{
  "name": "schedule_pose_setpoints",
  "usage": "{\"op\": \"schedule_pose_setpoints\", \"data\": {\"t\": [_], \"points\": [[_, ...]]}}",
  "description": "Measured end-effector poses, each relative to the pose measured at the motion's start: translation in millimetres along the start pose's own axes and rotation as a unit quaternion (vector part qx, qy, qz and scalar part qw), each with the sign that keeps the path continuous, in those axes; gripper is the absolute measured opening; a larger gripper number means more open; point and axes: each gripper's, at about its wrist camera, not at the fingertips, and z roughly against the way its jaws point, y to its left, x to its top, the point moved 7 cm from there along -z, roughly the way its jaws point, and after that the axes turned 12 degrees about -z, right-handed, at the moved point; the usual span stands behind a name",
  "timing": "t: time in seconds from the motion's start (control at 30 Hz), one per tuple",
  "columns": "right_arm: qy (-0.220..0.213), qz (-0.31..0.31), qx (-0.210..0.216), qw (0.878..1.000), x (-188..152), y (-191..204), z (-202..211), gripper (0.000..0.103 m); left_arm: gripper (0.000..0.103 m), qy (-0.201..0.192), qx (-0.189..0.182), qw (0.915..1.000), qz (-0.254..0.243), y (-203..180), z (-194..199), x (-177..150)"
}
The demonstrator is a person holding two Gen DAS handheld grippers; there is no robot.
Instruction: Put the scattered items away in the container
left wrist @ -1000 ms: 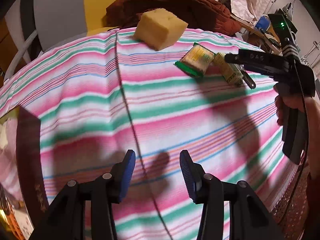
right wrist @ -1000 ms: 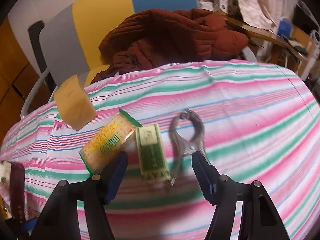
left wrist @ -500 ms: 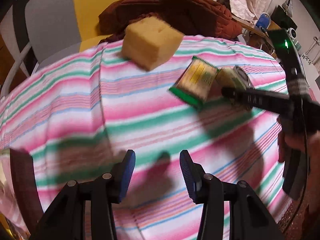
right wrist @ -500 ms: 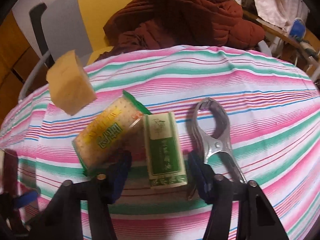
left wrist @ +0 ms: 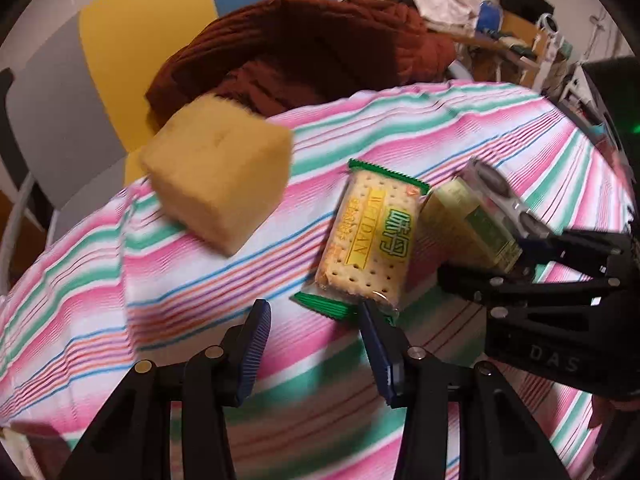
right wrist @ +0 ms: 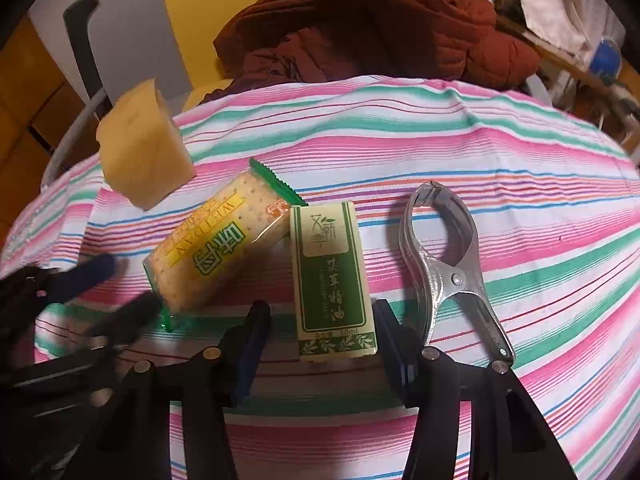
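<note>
On the striped cloth lie a yellow sponge block [left wrist: 218,178] [right wrist: 142,148], a cracker packet [left wrist: 370,240] [right wrist: 216,248], a green and cream box [right wrist: 332,280] [left wrist: 472,224] and a metal clamp [right wrist: 448,268] [left wrist: 500,196]. My left gripper [left wrist: 316,344] is open, its right fingertip at the packet's near end; it also shows in the right wrist view [right wrist: 108,284]. My right gripper [right wrist: 320,344] is open with its jaws either side of the box's near end; it also shows in the left wrist view [left wrist: 500,264].
A dark red jacket [right wrist: 360,28] is heaped on a chair behind the table. The cloth [right wrist: 480,152] drops off at the far and side edges. Cluttered shelves [left wrist: 512,28] stand at the back right. No container shows in either view.
Both grippers have moved forward. The left one has swung right up to the cracker packet. The right one has closed in so the box sits between its open jaws.
</note>
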Motion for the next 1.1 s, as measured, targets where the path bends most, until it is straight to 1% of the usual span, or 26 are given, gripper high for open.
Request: {"op": "schedule_pose_setpoints", "data": {"t": [0.13,0.17,0.2,0.23,0.27,0.3,0.33,0.4,0.43,0.47,0.5,0.53,0.6,0.7,0.77,0.8,0.87,0.9,0.97,1.0,1.03,1.07,1.1], "points": [[0.007,-0.039,0.026,0.999,3,-10,4,0.048,0.047,-0.005,-0.029,0.9994,0.016,0,-3,7],[0.008,-0.045,0.029,0.999,4,-11,4,0.048,0.047,-0.014,-0.032,0.9992,0.021,1,0,8],[0.010,-0.050,0.033,0.998,5,-13,4,0.048,0.047,-0.031,-0.039,0.9983,0.030,1,5,8],[0.011,-0.054,0.036,0.998,5,-14,5,0.048,0.050,-0.051,-0.053,0.9964,0.041,2,12,10],[0.013,-0.057,0.037,0.998,5,-15,5,0.048,0.055,-0.061,-0.061,0.9951,0.047,2,15,12],[0.014,-0.059,0.038,0.997,4,-15,5,0.048,0.058,-0.064,-0.066,0.9946,0.049,1,17,15],[0.016,-0.058,0.037,0.997,2,-15,5,0.048,0.059,-0.059,-0.063,0.9952,0.045,1,16,17],[0.019,-0.051,0.030,0.998,1,-12,3,0.044,0.059,-0.046,-0.054,0.9971,0.029,-2,11,21],[0.020,-0.045,0.022,0.999,1,-13,3,0.037,0.059,-0.036,-0.050,0.9980,0.014,-5,7,23],[0.020,-0.042,0.014,0.999,0,-14,3,0.035,0.059,-0.029,-0.043,0.9986,0.005,-5,4,24],[0.020,-0.042,0.013,0.999,-1,-17,5,0.035,0.059,-0.020,-0.027,0.9994,-0.010,-6,1,26],[0.023,-0.051,0.017,0.998,0,-20,6,0.034,0.059,-0.018,-0.022,0.9995,-0.014,-7,-2,26],[0.023,-0.053,0.008,0.998,-1,-25,8,0.034,0.059,-0.018,-0.022,0.9995,-0.017,-8,-4,29],[0.018,-0.058,-0.021,0.998,1,-37,10,0.034,0.059,-0.014,-0.021,0.9992,-0.030,-13,-13,38],[0.016,-0.057,-0.034,0.998,2,-41,10,0.034,0.058,-0.004,-0.024,0.9988,-0.043,-19,-20,40],[0.016,-0.056,-0.036,0.998,2,-42,10,0.034,0.059,0.004,-0.014,0.9987,-0.049,-19,-24,41],[0.016,-0.049,-0.042,0.998,2,-41,9,0.034,0.060,0.020,-0.022,0.9985,-0.047,-22,-34,37],[0.016,-0.053,-0.039,0.998,3,-42,10,0.034,0.060,0.004,-0.025,0.9989,-0.038,-20,-32,37],[0.017,-0.060,-0.034,0.997,4,-43,10,0.034,0.060,-0.003,-0.028,0.9990,-0.035,-20,-32,35],[0.017,-0.061,-0.033,0.997,5,-44,10,0.034,0.060,-0.005,-0.023,0.9989,-0.040,-20,-31,34],[0.017,-0.063,-0.032,0.997,5,-44,10,0.034,0.057,-0.009,-0.018,0.9986,-0.049,-22,-29,33],[0.017,-0.062,-0.033,0.997,5,-44,10,0.034,0.052,-0.012,-0.017,0.9984,-0.053,-22,-29,32],[0.016,-0.060,-0.034,0.997,6,-44,10,0.034,0.050,-0.018,-0.017,0.9983,-0.054,-23,-27,30]]}}
